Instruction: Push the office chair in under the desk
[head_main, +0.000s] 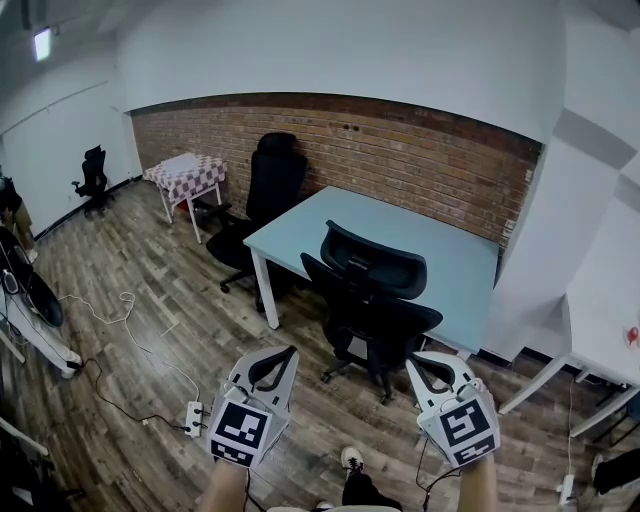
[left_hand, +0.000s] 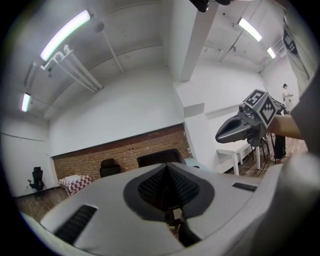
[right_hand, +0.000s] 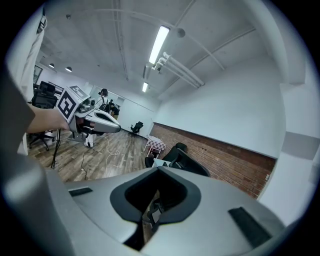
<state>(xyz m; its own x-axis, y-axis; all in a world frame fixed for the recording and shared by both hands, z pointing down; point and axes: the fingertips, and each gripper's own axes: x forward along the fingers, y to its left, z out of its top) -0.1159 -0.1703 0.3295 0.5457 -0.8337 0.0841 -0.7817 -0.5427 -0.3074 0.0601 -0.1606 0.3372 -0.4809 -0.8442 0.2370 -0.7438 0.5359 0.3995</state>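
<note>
so the left gripper (head_main: 278, 360) and right gripper (head_main: 428, 365) are held out side by side low in the frame, aimed up-frame at the office chair (head_main: 372, 300) sitting mid-frame at the near edge of the desk (head_main: 440, 250) (forearms cut off by the bottom edge), both with jaws closed on nothing, neither touching it

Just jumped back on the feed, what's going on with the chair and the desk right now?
A person holds a gripper in each hand and faces the black office chair, which stands at the near edge of the light blue desk. The left gripper and the right gripper both have their jaws shut on nothing. Both hang short of the chair without touching it. How far the seat reaches under the desktop can't be told from here.
</note>
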